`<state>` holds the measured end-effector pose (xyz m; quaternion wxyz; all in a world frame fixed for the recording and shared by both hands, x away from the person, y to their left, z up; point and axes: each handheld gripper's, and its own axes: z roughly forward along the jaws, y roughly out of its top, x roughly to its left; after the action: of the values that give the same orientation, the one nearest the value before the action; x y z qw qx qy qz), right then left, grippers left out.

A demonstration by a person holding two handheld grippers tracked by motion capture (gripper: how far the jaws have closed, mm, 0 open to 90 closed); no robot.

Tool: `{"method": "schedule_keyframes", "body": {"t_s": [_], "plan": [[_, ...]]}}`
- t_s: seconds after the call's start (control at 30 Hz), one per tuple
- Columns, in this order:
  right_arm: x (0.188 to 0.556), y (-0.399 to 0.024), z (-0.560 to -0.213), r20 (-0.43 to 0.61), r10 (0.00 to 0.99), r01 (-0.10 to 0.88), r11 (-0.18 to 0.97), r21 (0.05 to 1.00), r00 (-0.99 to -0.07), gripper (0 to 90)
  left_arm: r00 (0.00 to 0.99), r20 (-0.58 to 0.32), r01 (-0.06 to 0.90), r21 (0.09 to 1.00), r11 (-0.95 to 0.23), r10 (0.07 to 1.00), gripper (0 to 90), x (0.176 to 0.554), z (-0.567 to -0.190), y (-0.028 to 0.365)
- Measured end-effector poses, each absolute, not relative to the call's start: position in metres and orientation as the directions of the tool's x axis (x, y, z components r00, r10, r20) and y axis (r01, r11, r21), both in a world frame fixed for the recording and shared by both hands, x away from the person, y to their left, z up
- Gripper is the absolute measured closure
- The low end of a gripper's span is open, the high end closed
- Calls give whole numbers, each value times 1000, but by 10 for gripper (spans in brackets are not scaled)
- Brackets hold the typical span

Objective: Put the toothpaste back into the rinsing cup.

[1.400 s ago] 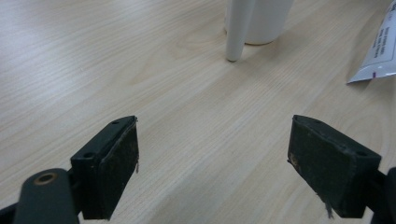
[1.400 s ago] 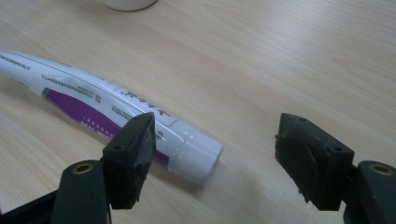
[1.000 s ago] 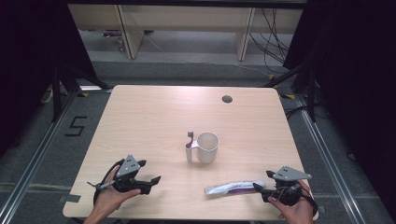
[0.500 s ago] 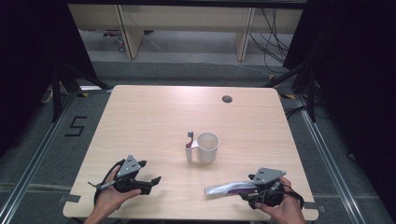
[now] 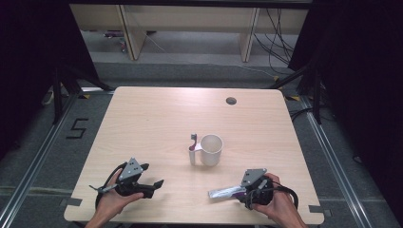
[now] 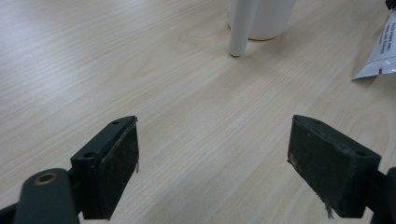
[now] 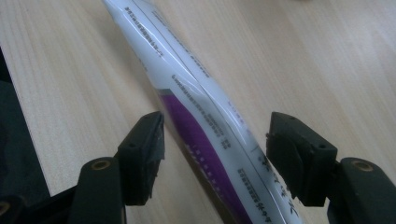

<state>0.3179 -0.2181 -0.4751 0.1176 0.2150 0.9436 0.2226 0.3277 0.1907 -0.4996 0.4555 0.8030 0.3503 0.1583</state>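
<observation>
1. Your right gripper (image 5: 244, 194) sits near the table's 5 o'clock corner in the high view, with your right hand (image 5: 280, 206) behind it at the near edge.
2. Its jaws have just been closing. In the right gripper view they straddle the white-and-purple soft plastic tube (image 7: 205, 116), and there's a visible gap on each side, so the pads aren't pressing and nothing is gripped.
3. The tube lies flat on the light wooden table (image 5: 157, 118). In the high view the tube (image 5: 223, 192) points its flat crimped end toward 9 o'clock, and its other end is under your right gripper.
4. In the right gripper view the tube runs on a slant from 11 o'clock down to 5 o'clock between the jaws, purple band nearest the camera.
5. Your left gripper (image 5: 154, 184) rests near the table's 7 o'clock corner, held by your left hand (image 5: 114, 199), jaws pointing toward 3 o'clock.
6. In the left gripper view its jaws stand wide apart with bare tabletop between them, holding nothing.
7. The white ceramic mug (image 5: 210, 149) stands upright about table centre, at 11 o'clock from the tube and well apart from it, with its handle (image 5: 192, 151) on the 9 o'clock side.
8. In the left gripper view the mug (image 6: 261, 18) is at 12 o'clock and the tube's crimped end (image 6: 380, 51) at 2 o'clock.
9. A small dark round spot (image 5: 231, 100) sits near the far edge, toward 1 o'clock. I can't tell what it is.
</observation>
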Motion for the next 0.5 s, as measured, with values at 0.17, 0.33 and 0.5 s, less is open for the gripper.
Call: {"method": "schedule_keyframes", "body": {"t_s": [0.17, 0.33, 0.5], "plan": [[324, -213, -479, -153, 395, 302, 855, 422, -906, 424, 705, -63, 423, 836, -348, 706, 162, 328, -500, 191], [325, -207, -477, -160, 378, 295, 875, 384, -912, 452, 706, -64, 425, 836, -349, 705, 162, 328, -500, 191], [328, -205, -475, -145, 353, 282, 888, 363, -924, 493, 712, -56, 421, 832, -361, 700, 162, 328, -500, 190]]}}
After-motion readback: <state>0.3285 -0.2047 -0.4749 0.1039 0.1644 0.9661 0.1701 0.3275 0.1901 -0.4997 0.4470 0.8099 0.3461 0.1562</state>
